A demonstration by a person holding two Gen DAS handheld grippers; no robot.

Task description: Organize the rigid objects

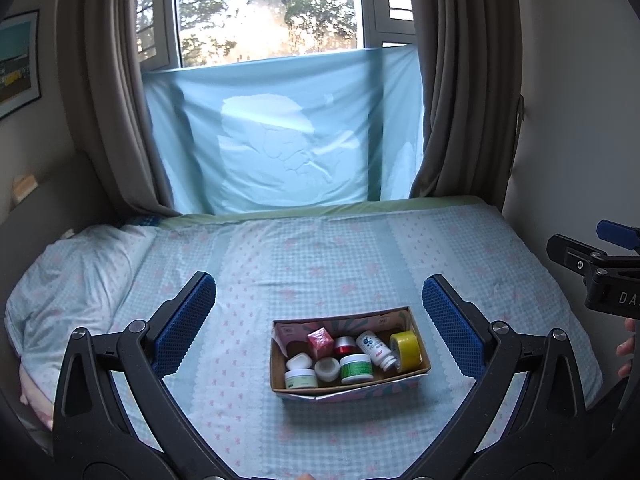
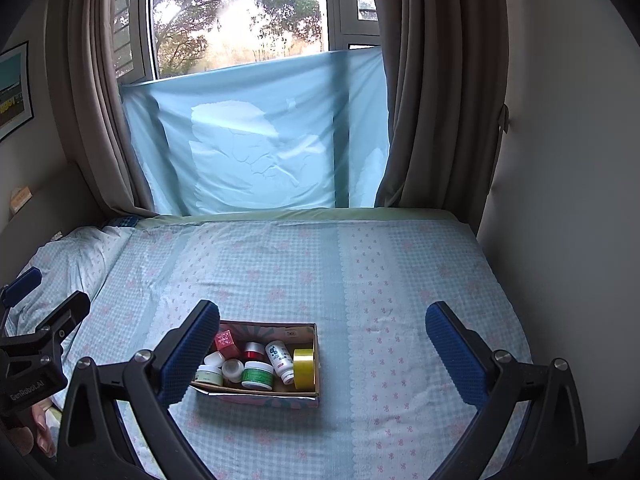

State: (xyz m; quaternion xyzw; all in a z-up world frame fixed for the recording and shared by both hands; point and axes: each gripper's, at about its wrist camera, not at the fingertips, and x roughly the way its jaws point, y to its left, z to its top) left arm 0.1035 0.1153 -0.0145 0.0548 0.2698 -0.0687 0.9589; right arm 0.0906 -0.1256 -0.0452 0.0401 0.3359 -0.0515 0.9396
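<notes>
Both the left gripper [image 1: 319,312] and the right gripper [image 2: 322,338] hang with jaws spread and hold nothing, while the jars [image 1: 356,368], bottle [image 1: 374,350] and tape [image 1: 405,350] all sit in the box [image 1: 352,390] low in the middle on the bed [image 1: 320,248], so either they are all packed or about to come out.

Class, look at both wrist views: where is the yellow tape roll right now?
The yellow tape roll stands on edge at the right end of the cardboard box on the bed, beside the white bottle.
</notes>
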